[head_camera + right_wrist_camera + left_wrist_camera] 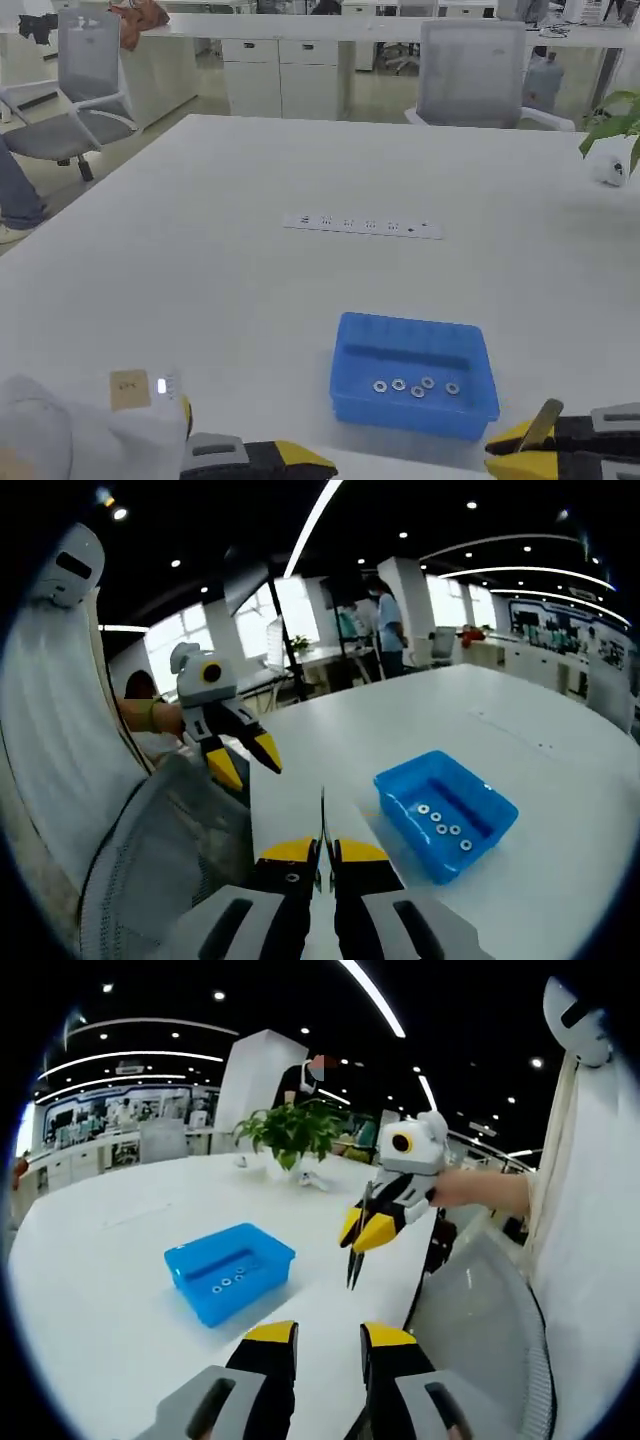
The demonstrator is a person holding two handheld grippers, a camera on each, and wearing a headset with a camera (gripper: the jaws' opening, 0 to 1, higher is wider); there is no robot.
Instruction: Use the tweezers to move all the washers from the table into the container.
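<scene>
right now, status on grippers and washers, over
Left gripper open, empty. Right gripper shut on tweezers. Five washers lie in the blue container. Power strip sits farther back on the table, out of the way.

I see a bright blue container (412, 375) with silvery washers (417, 386) on the plain white table (250, 270). The left gripper (328, 1332) and right gripper (322, 852) have yellow tips on black; the tweezers (322, 815) are dark. Far right is a green plant (612, 115), and far off a grey chair (470, 70).
</scene>
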